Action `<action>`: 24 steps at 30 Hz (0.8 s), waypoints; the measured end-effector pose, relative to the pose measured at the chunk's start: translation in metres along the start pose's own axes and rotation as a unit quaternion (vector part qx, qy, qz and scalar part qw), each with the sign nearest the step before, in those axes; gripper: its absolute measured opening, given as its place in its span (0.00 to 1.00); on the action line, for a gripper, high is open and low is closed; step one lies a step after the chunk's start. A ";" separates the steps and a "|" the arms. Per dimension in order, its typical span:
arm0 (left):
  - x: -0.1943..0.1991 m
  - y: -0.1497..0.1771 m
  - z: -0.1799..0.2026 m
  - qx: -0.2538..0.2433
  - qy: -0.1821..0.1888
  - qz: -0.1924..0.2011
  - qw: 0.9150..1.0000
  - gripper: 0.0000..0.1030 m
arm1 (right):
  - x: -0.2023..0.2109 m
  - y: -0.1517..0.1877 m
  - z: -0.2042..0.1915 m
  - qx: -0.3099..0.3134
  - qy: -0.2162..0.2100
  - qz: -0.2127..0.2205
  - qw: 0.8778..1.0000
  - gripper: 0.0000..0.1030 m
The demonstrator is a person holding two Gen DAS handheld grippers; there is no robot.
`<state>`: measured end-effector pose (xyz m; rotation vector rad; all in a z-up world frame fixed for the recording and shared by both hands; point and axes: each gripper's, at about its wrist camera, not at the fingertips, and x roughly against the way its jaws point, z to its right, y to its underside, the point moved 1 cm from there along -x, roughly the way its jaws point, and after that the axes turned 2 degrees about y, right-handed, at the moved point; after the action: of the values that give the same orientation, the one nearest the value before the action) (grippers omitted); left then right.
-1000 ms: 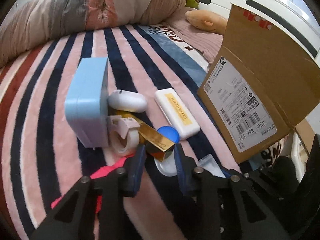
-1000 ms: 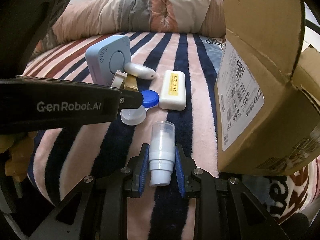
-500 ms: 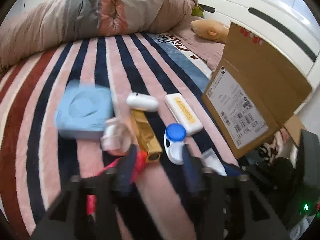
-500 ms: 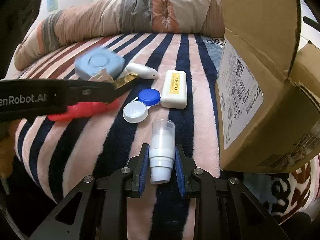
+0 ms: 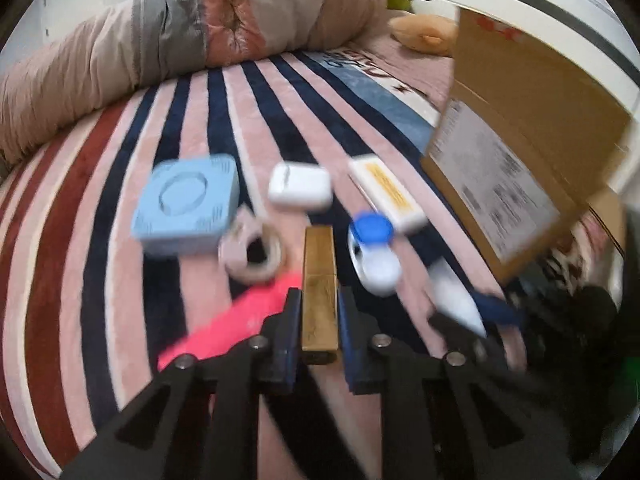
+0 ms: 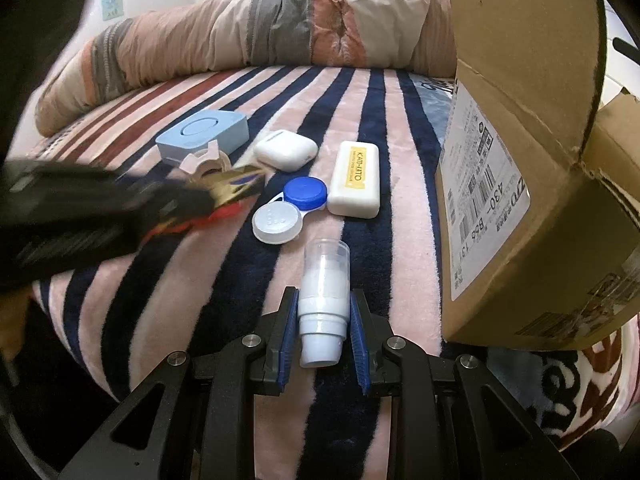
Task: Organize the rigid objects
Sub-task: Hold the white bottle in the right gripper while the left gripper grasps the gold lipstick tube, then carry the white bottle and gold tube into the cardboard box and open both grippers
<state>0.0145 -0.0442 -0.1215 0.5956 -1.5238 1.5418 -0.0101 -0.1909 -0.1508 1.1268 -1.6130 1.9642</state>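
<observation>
Left wrist view: the flat gold metallic bar (image 5: 319, 280) lies between the blue pads of the left tool (image 5: 319, 320), which have just been closing and now press on its near end.
Bar's long axis: runs straight ahead along the fingers, away from the camera; its far end points at the white rounded earbud case (image 5: 300, 189).
Bar's place: low over the pink-and-navy striped bed blanket (image 5: 120, 280), though I cannot tell whether it is lifted clear or touching.
Right tool (image 6: 324, 332): clamped on a small translucent white plastic bottle (image 6: 325, 292), cap end forward.
Destination, as a judgement: the open brown cardboard box (image 6: 520, 200) stands at the right edge of both views, so the bar would have to travel right; the right tool is the nearer of the two to it.
Neighbours: a red-pink flat object (image 5: 236, 320) just left of the bar, a beige tape dispenser (image 5: 252, 252), a pale blue square device (image 5: 188, 204), a blue-and-white contact lens case (image 5: 372, 248), and a white case with yellow label (image 5: 388, 192).
Hard to make out: the left view is motion-blurred; the red-pink object's shape is unclear, and the box's inside is hidden.
Cut off: in the right view the left tool shows only as a dark smear covering most of the bar.
</observation>
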 end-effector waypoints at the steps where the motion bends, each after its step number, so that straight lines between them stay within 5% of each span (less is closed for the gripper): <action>1: 0.003 0.005 -0.001 0.001 0.006 -0.003 1.000 0.15 | 0.000 0.000 0.000 0.001 -0.002 0.000 1.000 0.20; 8: -0.032 0.008 0.003 0.006 -0.010 -0.007 1.000 0.20 | -0.002 0.000 -0.002 0.005 -0.005 -0.004 1.000 0.20; 14: -0.030 0.007 0.006 -0.004 -0.012 0.010 1.000 0.15 | 0.005 -0.003 -0.005 0.007 -0.015 0.001 1.000 0.20; 20: 0.052 0.001 -0.010 0.014 -0.005 0.075 0.997 0.15 | 0.049 -0.024 -0.022 0.029 -0.105 0.035 0.993 0.20; 24: 0.106 -0.014 -0.003 -0.008 -0.019 0.126 0.992 0.15 | 0.101 -0.048 -0.018 0.042 -0.128 0.098 0.986 0.20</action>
<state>-0.0274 -0.0170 -0.0264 0.4388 -1.6900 1.7128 -0.0444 -0.1814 -0.0435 1.3459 -1.8491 2.0978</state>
